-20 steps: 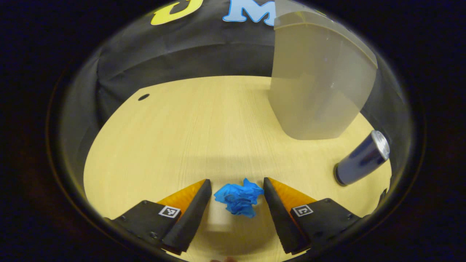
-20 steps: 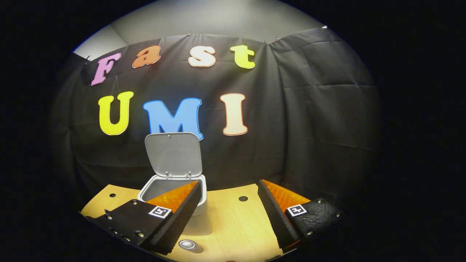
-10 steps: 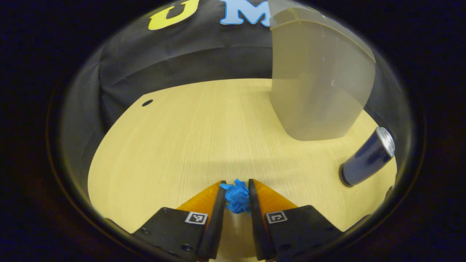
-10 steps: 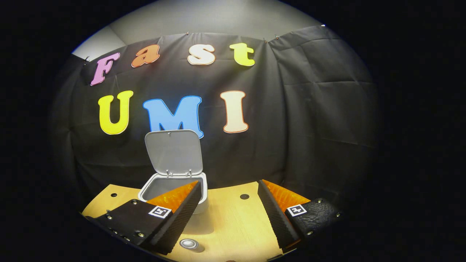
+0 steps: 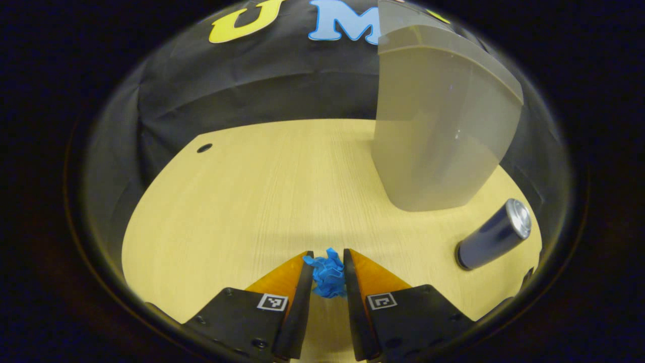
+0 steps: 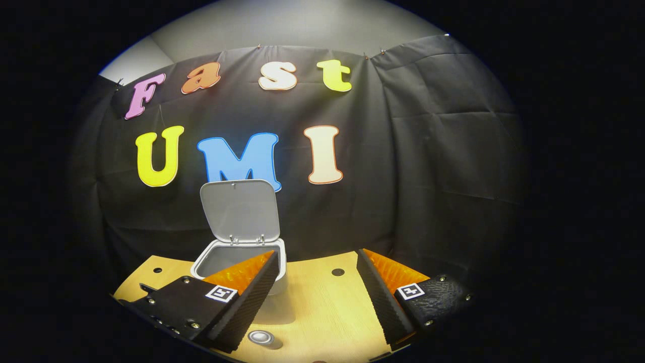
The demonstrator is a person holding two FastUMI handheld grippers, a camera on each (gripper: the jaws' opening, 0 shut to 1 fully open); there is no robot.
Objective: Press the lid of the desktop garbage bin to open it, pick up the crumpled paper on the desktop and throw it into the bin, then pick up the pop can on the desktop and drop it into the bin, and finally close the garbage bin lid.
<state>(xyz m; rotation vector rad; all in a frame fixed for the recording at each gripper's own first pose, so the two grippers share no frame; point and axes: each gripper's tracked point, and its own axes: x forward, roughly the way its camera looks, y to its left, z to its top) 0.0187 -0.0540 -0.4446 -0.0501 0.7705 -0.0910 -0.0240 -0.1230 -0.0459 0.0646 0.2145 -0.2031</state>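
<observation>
pinching crumpled paper (image 5: 328, 275): left hand-held gripper (image 5: 326, 266) | right hand-held gripper (image 6: 317, 275) wide | bin (image 6: 242, 257) lid (image 6: 240, 212) up

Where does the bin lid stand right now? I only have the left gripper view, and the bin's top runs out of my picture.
Observer: In the right gripper view the lid stands upright, swung back on its hinges, so the garbage bin is open.
Operator: Is anything inside the bin?
Observer: I can see a strip of pale inner wall below the rim; the bottom is hidden, so I cannot tell.
Operator: What is the right gripper doing?
Observer: The right gripper is open with nothing between its fingers, above the desktop in front of the bin.
Operator: And is my crumpled paper held?
Observer: Your view settles that: the left gripper is shut on the blue crumpled paper.
</observation>
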